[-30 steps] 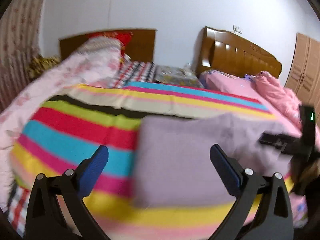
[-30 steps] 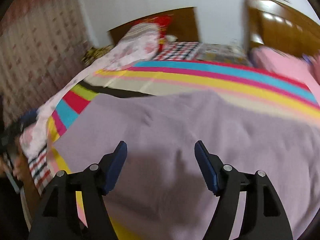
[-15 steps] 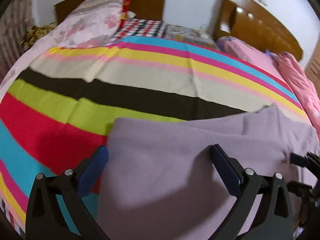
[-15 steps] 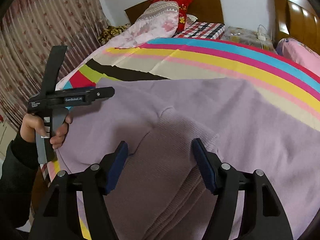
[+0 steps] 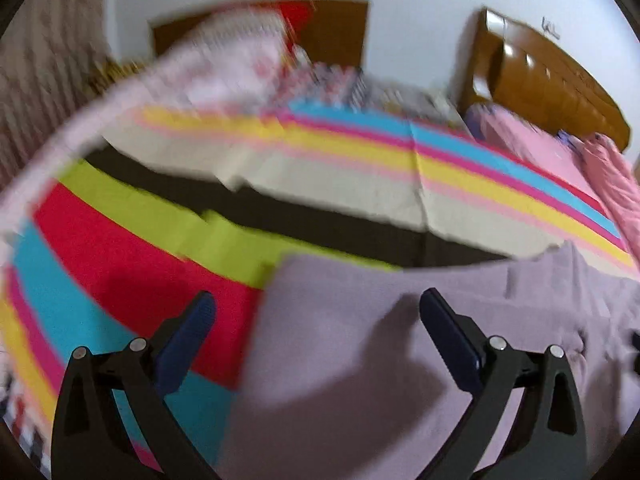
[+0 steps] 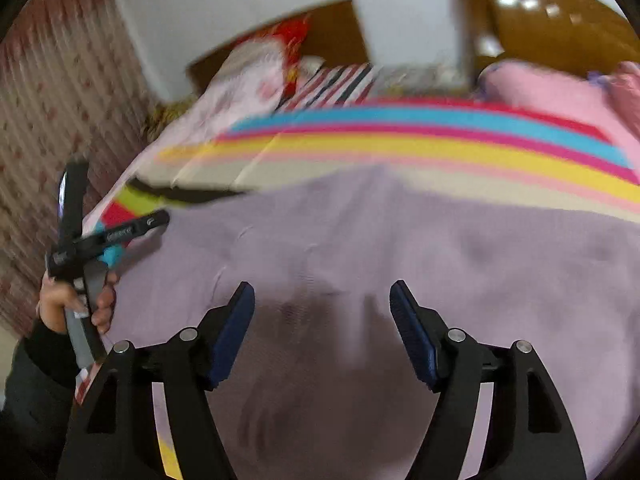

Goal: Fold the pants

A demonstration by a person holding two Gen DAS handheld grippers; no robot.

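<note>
Both the left gripper (image 5: 316, 314) & right gripper (image 6: 322, 306) hover w/ fingers spread, empty, over lilac knit pants (image 6: 400, 248) flat on the rainbow-striped bedsheet (image 5: 340, 176).

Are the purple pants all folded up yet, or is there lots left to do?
Not yet. Done: the purple pants lie spread on the striped blanket. In hand: nothing; the left gripper and right gripper are both open above the cloth. No neat folded bundle shows, so the folding looks still to come.
</note>
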